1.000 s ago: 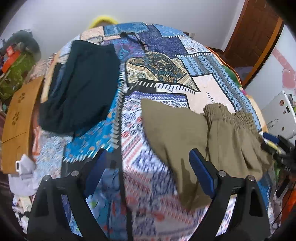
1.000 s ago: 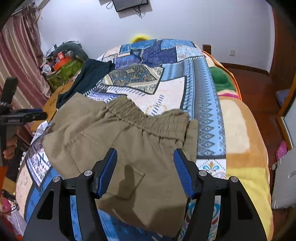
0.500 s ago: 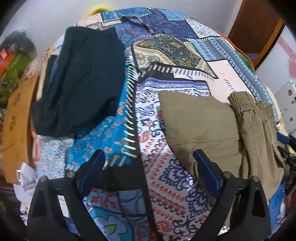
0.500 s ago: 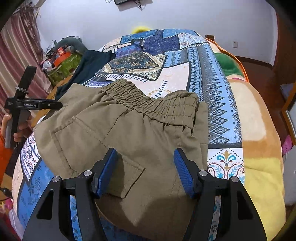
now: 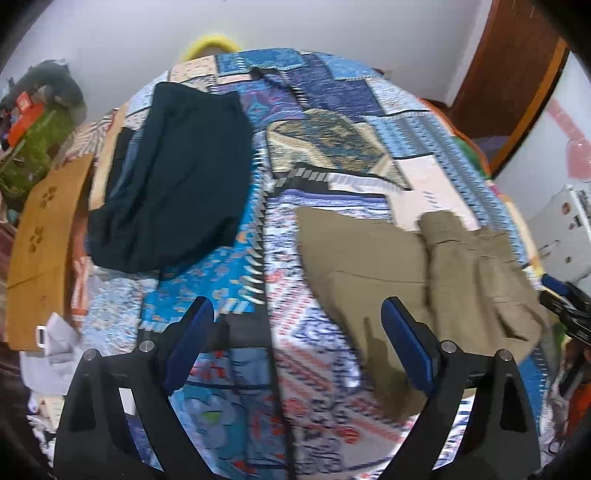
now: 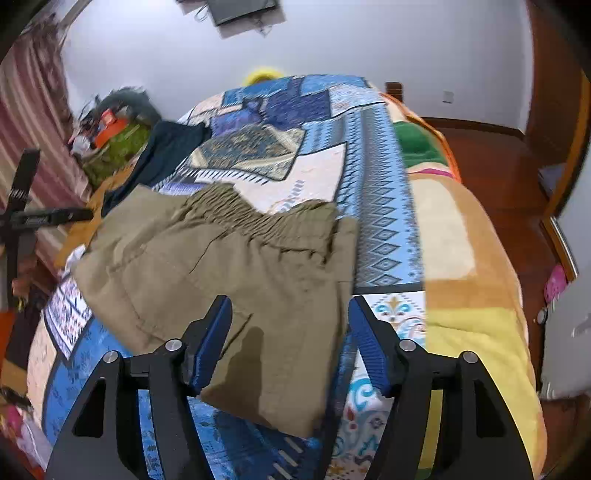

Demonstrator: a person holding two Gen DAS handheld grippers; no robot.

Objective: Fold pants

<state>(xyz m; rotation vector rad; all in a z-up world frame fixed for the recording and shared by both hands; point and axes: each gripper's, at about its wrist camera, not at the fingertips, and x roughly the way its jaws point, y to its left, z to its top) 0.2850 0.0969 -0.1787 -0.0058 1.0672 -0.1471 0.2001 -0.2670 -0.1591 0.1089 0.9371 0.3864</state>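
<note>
The olive pants lie folded on the patchwork bedspread of the bed, at its near end. In the right wrist view the gathered elastic waistband runs across the far side of the pile, and a folded edge lies toward the near right. In the left wrist view the same pants sit on the right half of the bedspread, with the waistband end toward the far right.

The left claw is open, its blue pads spread wide and holding nothing. It hovers above the bedspread, with its right pad over the near left edge of the pants. The right claw is also open and empty, hanging over the near part of the pants; its left pad is above the cloth and its right pad is just past the right edge.

A dark folded garment lies on the far left of the bed, well apart from the pants. In the right wrist view it shows at the far left edge. A wooden board stands left of the bed. The wooden floor is on the right, and a screen hangs on the far wall.
</note>
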